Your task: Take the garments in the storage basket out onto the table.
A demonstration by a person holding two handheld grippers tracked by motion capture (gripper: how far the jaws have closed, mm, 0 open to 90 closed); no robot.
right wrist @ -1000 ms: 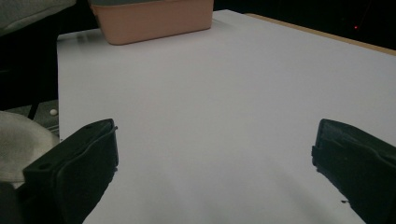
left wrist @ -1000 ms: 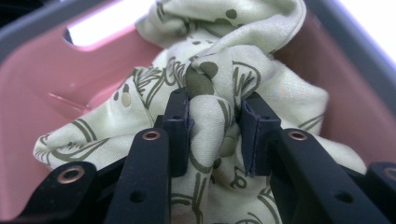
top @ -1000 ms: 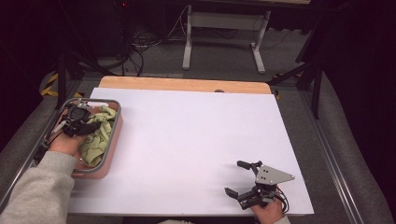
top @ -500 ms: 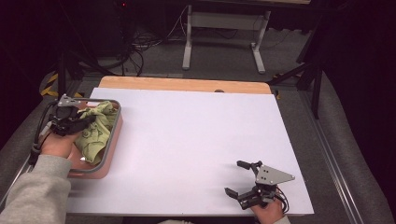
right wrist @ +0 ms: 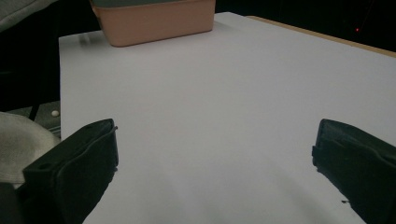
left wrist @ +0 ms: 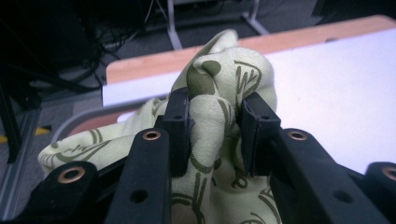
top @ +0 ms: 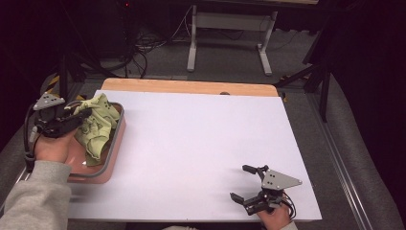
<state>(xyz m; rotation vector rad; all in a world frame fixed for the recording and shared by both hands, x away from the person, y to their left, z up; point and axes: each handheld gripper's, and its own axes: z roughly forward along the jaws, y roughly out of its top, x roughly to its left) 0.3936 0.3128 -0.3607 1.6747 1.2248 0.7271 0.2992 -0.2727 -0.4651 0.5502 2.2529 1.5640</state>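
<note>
A pale green patterned cloth [top: 98, 125] hangs partly out of a pink bin [top: 106, 163] at the table's left edge. My left gripper [top: 82, 114] is shut on a bunched fold of that cloth [left wrist: 215, 116], lifted above the bin, its pads [left wrist: 177, 122] pressing the fabric from both sides. My right gripper [top: 243, 183] rests open near the front right of the white table top [top: 201, 139], nothing between its fingers [right wrist: 77, 168]. The pink bin [right wrist: 154, 18] also appears at the far end in the right gripper view.
A wooden strip [top: 189, 87] runs along the table's far edge. Behind it stand a white desk frame [top: 230, 33] and cables on the dark floor. A grey sleeve [top: 33, 196] enters at the bottom left.
My left gripper has risen and drifted left with the cloth, pulling it up out of the bin. The right gripper has stayed where it was.
</note>
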